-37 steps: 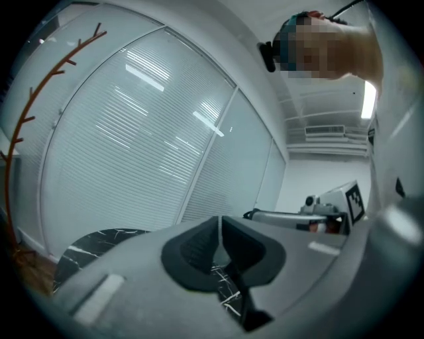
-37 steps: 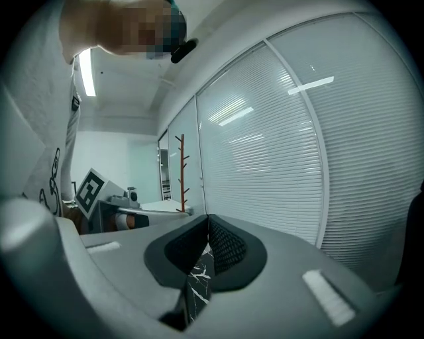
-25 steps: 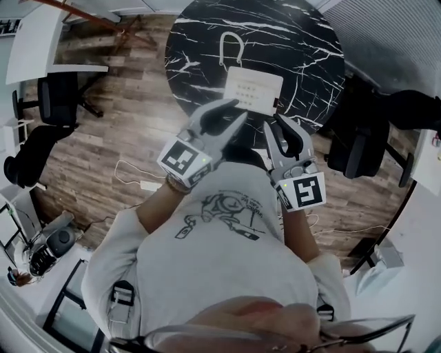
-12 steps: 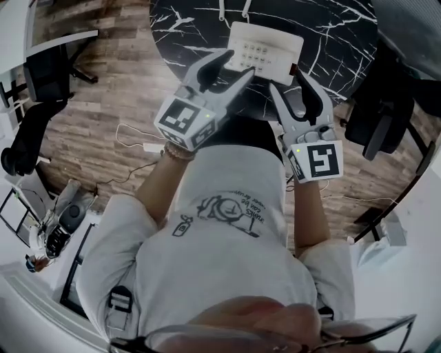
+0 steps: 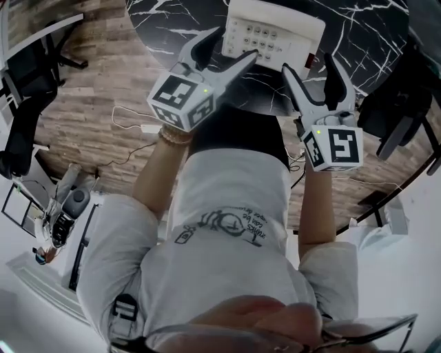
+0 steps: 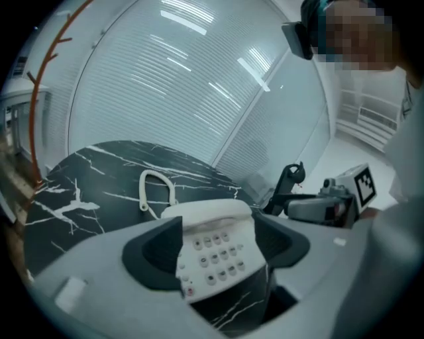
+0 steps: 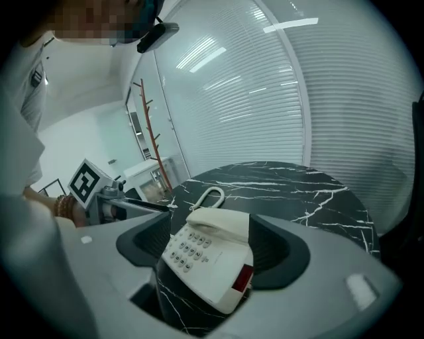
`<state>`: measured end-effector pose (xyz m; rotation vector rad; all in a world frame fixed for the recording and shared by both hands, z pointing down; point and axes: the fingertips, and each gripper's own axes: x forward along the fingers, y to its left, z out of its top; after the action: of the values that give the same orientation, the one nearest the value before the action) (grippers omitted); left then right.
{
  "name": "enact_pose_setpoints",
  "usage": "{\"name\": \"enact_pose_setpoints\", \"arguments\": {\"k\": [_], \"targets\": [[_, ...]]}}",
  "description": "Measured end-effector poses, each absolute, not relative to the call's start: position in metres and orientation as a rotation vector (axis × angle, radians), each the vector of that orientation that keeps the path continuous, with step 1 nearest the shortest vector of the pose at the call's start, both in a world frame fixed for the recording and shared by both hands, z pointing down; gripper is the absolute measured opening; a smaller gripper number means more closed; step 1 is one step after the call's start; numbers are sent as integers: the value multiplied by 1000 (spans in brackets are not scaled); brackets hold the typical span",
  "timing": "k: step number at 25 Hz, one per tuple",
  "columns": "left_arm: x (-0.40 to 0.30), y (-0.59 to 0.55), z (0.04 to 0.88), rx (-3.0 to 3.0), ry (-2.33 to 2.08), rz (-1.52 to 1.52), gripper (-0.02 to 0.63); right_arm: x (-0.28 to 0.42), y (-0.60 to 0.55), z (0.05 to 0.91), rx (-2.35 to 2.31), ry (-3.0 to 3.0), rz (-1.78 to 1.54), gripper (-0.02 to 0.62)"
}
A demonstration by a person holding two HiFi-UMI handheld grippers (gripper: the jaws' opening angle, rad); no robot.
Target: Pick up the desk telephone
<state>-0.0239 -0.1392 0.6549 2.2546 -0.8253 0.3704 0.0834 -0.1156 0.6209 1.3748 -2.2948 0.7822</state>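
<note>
Two grippers, both jaws opening wide with no pad pressing on anything. My left gripper [image 5: 229, 49] sits at the near-left corner of the desk telephone [image 5: 274, 31]. My right gripper [image 5: 310, 67] is just off its near-right side. In each gripper view the phone shows in the gap between the jaws but is not clamped.

The phone is cream, keypad up and handset on the cradle, with a red label [image 7: 243, 278] on its right side. It stands near my edge of the round black marble table [image 5: 172, 21]. The coiled cord [image 6: 156, 189] loops out behind it on the tabletop. Nothing else lies on the table near the phone or in the way.

Further out, there is a wood floor [image 5: 103, 89] with a white cable and adapter [image 5: 148, 129]. A dark office chair [image 5: 27, 76] stands to the left and another chair [image 5: 400, 103] to the right. A red-brown coat rack [image 7: 149, 126] stands by the blinds [image 6: 165, 79].
</note>
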Motion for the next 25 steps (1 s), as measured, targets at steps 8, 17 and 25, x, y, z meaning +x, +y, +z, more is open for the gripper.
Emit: {"name": "enact_pose_setpoints", "arguments": {"k": [8,17,25], "targets": [[-33,-152,735,2178,-832,465,394,94,-124,694,1379,-2220,854,405],[-26,-147,764,2133,-798,531,410,92,-122,734,1367,-2199,957,416],[-27,-147,768,2154,-832,579,394,86,-118,752,1332,-2198,1016,414]]}}
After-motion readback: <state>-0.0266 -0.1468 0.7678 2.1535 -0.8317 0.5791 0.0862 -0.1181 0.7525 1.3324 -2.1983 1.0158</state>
